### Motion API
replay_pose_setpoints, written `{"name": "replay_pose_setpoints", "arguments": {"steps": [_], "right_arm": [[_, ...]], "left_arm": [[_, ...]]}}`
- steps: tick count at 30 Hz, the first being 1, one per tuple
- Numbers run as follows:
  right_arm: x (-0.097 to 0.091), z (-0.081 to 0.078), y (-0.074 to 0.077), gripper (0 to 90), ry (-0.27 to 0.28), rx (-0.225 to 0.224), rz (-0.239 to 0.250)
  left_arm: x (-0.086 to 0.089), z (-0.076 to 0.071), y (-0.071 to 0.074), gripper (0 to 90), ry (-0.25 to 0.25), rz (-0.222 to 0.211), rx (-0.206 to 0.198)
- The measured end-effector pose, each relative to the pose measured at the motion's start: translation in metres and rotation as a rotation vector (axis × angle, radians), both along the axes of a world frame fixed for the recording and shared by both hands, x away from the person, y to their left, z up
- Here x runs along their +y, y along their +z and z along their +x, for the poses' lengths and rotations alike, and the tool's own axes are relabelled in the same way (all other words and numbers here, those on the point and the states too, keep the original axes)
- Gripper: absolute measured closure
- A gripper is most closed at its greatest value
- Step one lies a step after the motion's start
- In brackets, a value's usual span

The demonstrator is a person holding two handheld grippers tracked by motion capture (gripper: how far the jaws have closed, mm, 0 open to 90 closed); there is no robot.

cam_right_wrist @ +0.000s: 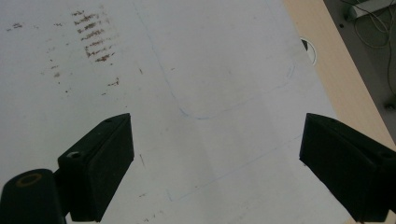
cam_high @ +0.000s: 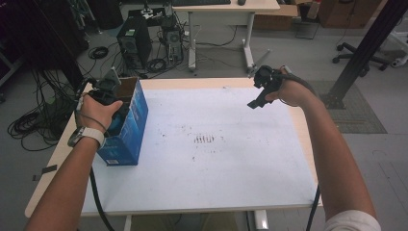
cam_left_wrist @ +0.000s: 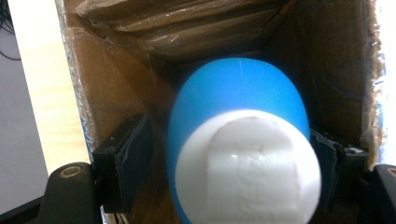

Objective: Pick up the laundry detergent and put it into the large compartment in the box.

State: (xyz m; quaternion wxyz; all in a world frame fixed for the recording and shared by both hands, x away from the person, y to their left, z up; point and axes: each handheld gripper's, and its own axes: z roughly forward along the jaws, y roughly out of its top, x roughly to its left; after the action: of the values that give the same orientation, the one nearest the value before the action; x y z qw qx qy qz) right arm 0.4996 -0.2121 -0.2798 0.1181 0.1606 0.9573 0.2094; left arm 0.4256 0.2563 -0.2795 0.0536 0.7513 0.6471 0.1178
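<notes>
A blue cardboard box (cam_high: 131, 129) stands open-topped at the table's left edge. My left gripper (cam_high: 114, 103) reaches down into it. In the left gripper view, a rounded blue bottle (cam_left_wrist: 238, 100) with a white cap (cam_left_wrist: 250, 170) sits between the jaws of my left gripper (cam_left_wrist: 233, 158), inside the brown box walls (cam_left_wrist: 116, 93). A gap shows between the left pad (cam_left_wrist: 133, 154) and the bottle; the right pad (cam_left_wrist: 327, 158) is right beside it. My right gripper (cam_high: 258, 97) hovers over the far right of the table, and in its own view the right gripper (cam_right_wrist: 217, 158) is wide open with nothing between its jaws.
A white mat (cam_high: 216, 168) covers the wooden table and has dark smudges (cam_high: 204, 139) at its middle. Behind the table, a computer tower (cam_high: 133, 41), cables (cam_high: 33, 125) and another desk (cam_high: 226, 7) stand on the floor. A black post (cam_high: 365, 48) rises at the right.
</notes>
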Motion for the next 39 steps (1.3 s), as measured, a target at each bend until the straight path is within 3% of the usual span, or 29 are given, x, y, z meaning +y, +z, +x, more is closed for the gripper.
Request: {"name": "replay_pose_setpoints", "arguments": {"steps": [11,39], "right_arm": [[-0.001,-0.002,0.001,10.0,0.0,-0.001,0.002],[-0.005,-0.004,0.001,10.1,-0.002,-0.004,0.014]], "left_arm": [[-0.002,-0.002,0.003,22.0,-0.007,0.031,-0.001],[-0.003,-0.005,0.014,17.9,-0.027,0.038,-0.015]]}}
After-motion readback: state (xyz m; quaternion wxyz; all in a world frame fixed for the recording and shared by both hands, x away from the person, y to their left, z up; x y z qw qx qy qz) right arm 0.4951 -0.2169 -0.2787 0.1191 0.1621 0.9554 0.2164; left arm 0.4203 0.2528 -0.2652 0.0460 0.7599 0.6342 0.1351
